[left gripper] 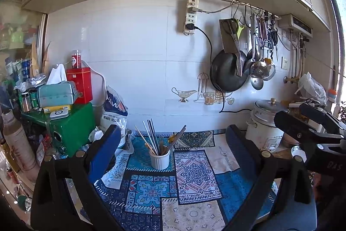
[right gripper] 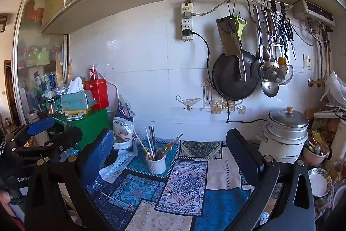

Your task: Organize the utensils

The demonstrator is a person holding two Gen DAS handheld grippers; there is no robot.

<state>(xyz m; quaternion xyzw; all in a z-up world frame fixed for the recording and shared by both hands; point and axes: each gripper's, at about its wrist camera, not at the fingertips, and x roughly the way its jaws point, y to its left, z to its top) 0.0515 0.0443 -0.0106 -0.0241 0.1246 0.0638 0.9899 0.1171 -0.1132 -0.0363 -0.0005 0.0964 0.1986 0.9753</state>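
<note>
A white ribbed cup (left gripper: 160, 159) stands on the patterned mat (left gripper: 194, 179) and holds several chopsticks and utensils (left gripper: 154, 138). It also shows in the right wrist view (right gripper: 156, 163), with the utensils (right gripper: 152, 142) sticking up. My left gripper (left gripper: 173, 140) is open and empty, held above the mat in front of the cup. My right gripper (right gripper: 169, 144) is open and empty too, at about the same distance from the cup. The right gripper shows at the right edge of the left wrist view (left gripper: 311, 122); the left gripper shows at the left edge of the right wrist view (right gripper: 47, 135).
A white rice cooker (right gripper: 283, 133) stands at the right by the wall. A wok (right gripper: 234, 77), ladles (right gripper: 268, 70) and scissors hang from a rail. A green box (left gripper: 69, 129), tissue box (left gripper: 57, 93) and red tin (left gripper: 81, 83) crowd the left. Bowls (right gripper: 319, 181) sit at the far right.
</note>
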